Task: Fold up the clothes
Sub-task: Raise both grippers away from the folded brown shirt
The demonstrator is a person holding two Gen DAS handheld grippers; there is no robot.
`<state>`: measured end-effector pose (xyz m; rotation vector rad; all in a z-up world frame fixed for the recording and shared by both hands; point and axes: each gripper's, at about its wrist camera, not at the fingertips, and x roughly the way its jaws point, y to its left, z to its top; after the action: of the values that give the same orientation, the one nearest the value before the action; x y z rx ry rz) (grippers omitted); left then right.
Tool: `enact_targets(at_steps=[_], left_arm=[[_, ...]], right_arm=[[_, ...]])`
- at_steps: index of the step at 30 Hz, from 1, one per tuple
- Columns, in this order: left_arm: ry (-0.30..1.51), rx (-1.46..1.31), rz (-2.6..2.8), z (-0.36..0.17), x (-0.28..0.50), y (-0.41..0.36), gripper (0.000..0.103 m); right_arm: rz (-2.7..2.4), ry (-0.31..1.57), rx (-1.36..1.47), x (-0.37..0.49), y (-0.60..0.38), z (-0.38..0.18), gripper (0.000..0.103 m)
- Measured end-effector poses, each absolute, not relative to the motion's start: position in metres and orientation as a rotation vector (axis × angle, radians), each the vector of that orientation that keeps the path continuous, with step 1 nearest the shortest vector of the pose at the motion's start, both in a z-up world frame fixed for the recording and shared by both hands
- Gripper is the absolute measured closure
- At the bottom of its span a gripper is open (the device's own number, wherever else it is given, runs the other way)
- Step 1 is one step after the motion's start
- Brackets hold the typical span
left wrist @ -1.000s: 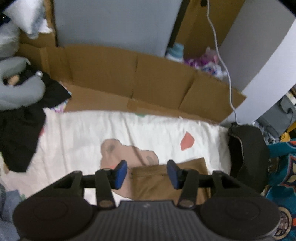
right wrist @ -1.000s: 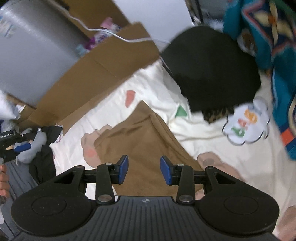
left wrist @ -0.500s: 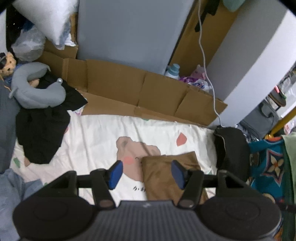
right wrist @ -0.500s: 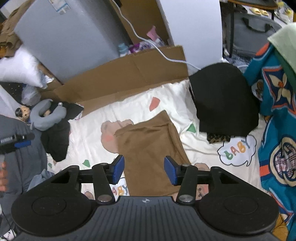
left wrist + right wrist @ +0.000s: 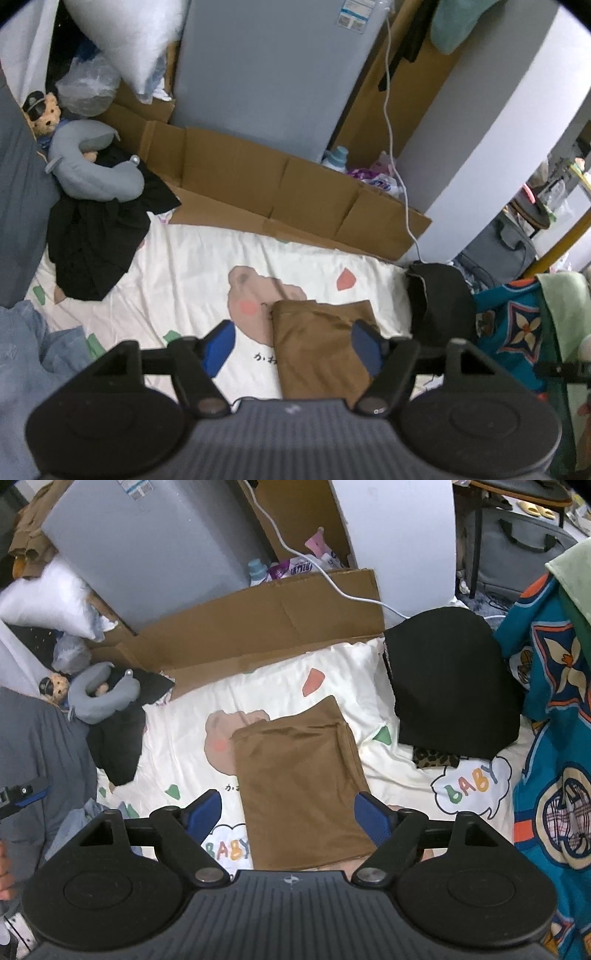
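Brown garment (image 5: 299, 775) lying folded flat on printed sheet (image 5: 280, 686), just beside black folded pile (image 5: 447, 686), w/ left gripper (image 5: 291, 345) & right gripper (image 5: 288, 814) above it, jaws opening, holding nothing — prob. fold done, released.

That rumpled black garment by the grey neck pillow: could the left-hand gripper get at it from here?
Probably yes. The rumpled black garment lies uncovered on the cream printed sheet, with nothing between it and the left gripper, whose fingers are opening and empty.
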<state>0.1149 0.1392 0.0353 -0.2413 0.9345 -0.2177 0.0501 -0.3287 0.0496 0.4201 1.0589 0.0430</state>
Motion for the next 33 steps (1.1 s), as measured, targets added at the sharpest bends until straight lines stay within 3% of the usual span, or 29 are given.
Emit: enact_targets(at_steps=[19,24,28,33], left_arm=[[1.119,-0.21,-0.255,-0.107,0.113,0.084,0.038],[1.191,-0.211,-0.274,-0.166,0.111,0.069,0.048],[1.25,-0.213,-0.275,-0.214,0.107,0.06,0.067],[1.327,-0.209,-0.282,-0.263,0.106,0.047,0.068]], right_arm=[[0.22,1.242,0.307,0.1,-0.342,-0.086,0.019],[0.257,1.246,0.255,0.113,-0.336,-0.139,0.02],[0.253,1.245,0.146,0.118,-0.326,-0.181,0.026],[0.29,1.217,0.059,0.112,-0.316,-0.224,0.026]])
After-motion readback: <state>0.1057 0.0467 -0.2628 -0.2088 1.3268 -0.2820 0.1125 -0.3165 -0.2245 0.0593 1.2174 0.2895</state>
